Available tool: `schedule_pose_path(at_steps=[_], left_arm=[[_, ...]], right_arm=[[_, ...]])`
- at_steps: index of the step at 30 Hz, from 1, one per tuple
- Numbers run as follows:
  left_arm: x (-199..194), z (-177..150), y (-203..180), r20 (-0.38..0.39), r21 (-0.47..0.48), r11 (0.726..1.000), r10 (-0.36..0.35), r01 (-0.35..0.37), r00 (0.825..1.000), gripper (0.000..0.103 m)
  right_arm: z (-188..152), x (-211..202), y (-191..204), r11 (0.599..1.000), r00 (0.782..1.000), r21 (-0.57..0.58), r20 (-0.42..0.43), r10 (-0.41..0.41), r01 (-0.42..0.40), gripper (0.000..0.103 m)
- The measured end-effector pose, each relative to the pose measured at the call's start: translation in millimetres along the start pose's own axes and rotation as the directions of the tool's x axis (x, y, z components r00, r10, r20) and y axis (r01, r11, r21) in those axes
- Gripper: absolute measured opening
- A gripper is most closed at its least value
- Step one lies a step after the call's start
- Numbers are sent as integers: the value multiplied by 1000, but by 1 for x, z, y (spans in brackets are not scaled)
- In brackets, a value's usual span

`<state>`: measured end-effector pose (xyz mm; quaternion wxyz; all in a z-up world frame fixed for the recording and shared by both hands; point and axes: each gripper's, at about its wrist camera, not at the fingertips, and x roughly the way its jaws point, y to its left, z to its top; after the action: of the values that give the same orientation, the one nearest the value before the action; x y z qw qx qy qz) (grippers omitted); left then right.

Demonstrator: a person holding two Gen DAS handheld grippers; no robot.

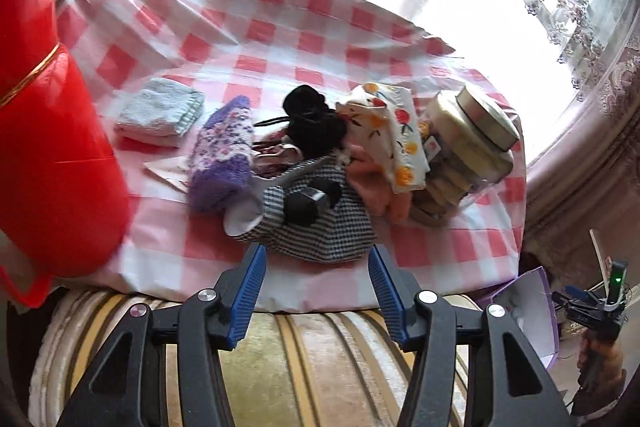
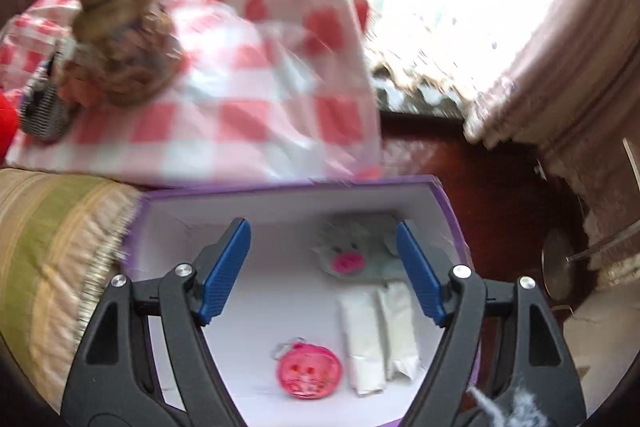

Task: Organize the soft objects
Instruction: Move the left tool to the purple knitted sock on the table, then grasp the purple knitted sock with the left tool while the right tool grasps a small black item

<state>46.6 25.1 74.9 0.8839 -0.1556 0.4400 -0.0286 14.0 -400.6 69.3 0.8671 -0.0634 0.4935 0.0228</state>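
Note:
A pile of soft things lies on the red-checked tablecloth (image 1: pixel 280 27): a folded pale blue towel (image 1: pixel 160 113), a purple patterned sock (image 1: pixel 224 151), a black fluffy piece (image 1: pixel 316 123), a houndstooth pouch (image 1: pixel 320 227), a fruit-print cloth (image 1: pixel 396 135) and a peach cloth (image 1: pixel 380 199). My left gripper (image 1: pixel 316 259) is open just in front of the pouch, with nothing between its jaws. My right gripper (image 2: pixel 322 231) hangs open and empty over the purple box (image 2: pixel 288 187). Inside the box lie a grey plush (image 2: pixel 352 251), a pink round toy (image 2: pixel 308 373) and two white packets (image 2: pixel 376 335).
A glass jar (image 1: pixel 468 151) with a metal lid lies on its side against the cloths. A big red bag (image 1: pixel 52 131) stands at the table's left. A striped cushion (image 1: pixel 304 355) sits in front of the table, with the box to its right. Curtains and a bright window lie behind.

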Motion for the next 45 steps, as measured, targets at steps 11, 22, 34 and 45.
schedule_pose_path(at_steps=[11,22,34,45], left_arm=[[-14,11,38,37,-18,999,27,-26,999,55],[-18,36,56,74,11,998,57,-58,996,55],[39,69,53,-32,19,998,56,-55,998,57],[109,83,68,-140,-30,988,145,-151,980,48]], right_arm=[[63,-43,145,927,937,-201,90,338,-315,82],[104,-50,264,806,835,-304,56,547,-507,86],[120,35,339,821,847,-217,-67,527,-528,86],[128,78,361,824,837,-144,-102,538,-548,72]])
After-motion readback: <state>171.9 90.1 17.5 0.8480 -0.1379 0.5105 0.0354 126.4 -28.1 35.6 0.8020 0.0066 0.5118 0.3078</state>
